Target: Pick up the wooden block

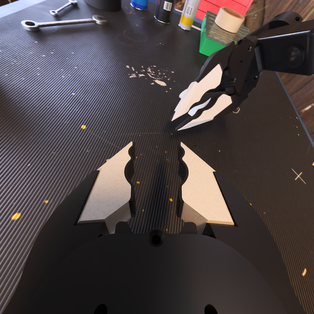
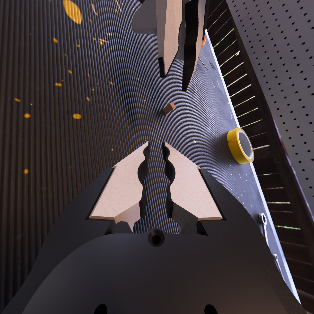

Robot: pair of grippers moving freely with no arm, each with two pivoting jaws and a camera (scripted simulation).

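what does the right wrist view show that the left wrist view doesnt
Only the right wrist view shows the wooden block lying on the mat, apart from both grippers, plus a yellow tape roll and a pegboard wall.
Only the left wrist view shows two wrenches, spray cans, a green box and a white tape roll.
Both show the ribbed dark mat, the left gripper and the right gripper, each open and empty.
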